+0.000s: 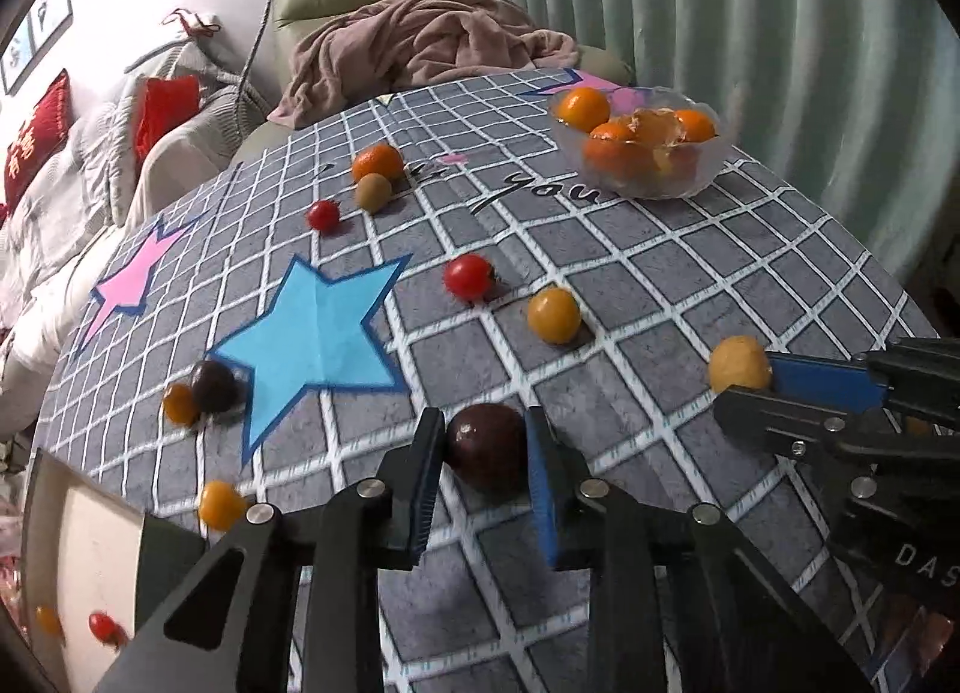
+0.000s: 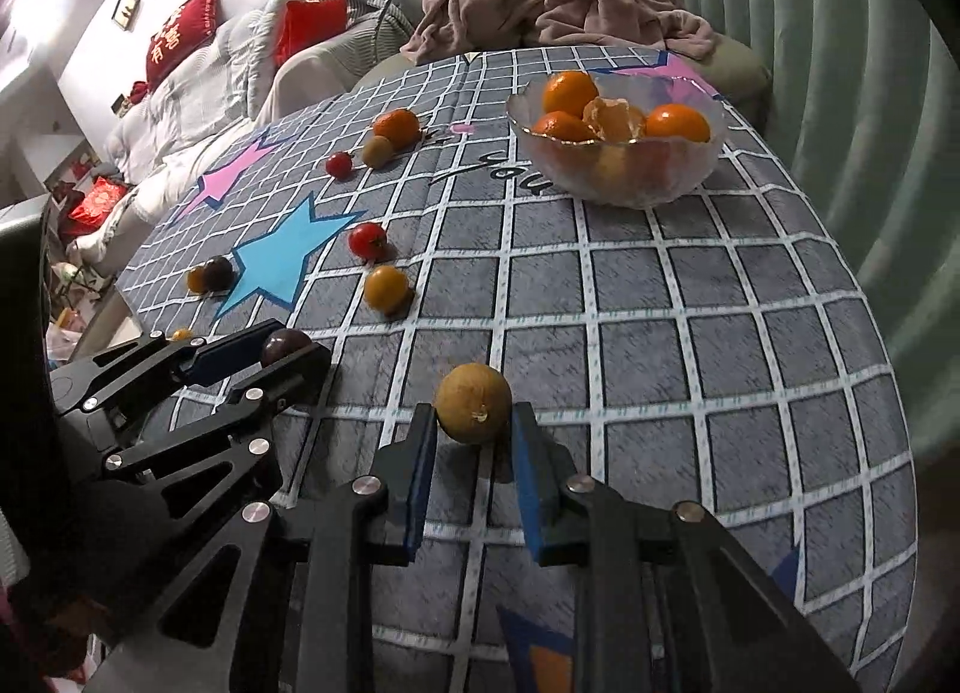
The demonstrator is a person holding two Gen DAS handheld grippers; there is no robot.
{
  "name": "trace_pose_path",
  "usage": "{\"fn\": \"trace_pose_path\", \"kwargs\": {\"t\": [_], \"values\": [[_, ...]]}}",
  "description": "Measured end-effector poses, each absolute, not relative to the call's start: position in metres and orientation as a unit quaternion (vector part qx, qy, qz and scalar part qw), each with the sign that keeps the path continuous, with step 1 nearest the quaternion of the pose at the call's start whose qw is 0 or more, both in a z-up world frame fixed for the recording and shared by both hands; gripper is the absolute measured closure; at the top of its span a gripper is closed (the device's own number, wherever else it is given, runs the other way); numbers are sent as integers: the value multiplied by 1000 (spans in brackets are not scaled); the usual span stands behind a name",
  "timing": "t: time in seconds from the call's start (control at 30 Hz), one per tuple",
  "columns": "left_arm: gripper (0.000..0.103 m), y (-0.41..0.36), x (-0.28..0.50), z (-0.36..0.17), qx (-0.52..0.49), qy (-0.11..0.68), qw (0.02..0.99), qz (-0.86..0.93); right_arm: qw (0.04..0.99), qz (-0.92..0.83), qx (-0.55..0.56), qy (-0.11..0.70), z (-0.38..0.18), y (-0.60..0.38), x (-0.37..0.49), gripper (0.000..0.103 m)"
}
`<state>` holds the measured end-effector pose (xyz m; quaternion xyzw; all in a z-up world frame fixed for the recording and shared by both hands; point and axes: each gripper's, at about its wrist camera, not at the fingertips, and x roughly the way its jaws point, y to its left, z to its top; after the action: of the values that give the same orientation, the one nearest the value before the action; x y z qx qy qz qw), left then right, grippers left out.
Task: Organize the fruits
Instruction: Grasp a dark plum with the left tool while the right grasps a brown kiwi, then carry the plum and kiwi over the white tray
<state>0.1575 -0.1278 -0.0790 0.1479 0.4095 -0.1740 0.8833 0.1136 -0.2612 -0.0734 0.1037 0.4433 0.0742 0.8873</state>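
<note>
A dark purple round fruit lies on the grey checked tablecloth, and my left gripper is shut on it with both blue pads against its sides. Further right, my right gripper is shut on a tan round fruit. In each wrist view the other gripper shows from the side, the right gripper and the left gripper. A glass bowl at the back right holds oranges, one of them peeled. Loose on the cloth are red tomatoes, a yellow tomato, an orange and a kiwi.
Another dark fruit and a small orange one sit by the blue star. A white tray off the table's left edge holds a red and a yellow tomato. An armchair with a pink blanket and a curtain stand behind.
</note>
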Motion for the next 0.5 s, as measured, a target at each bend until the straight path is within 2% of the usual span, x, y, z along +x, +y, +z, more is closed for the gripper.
{"fn": "trace_pose_path", "kwargs": {"t": [0.33, 0.5], "values": [[75, -82, 103, -79, 89, 433, 882, -166, 883, 91, 105, 449, -74, -247, 74, 76], [75, -70, 72, -79, 92, 435, 880, -164, 879, 104, 106, 454, -73, -234, 51, 76]]}}
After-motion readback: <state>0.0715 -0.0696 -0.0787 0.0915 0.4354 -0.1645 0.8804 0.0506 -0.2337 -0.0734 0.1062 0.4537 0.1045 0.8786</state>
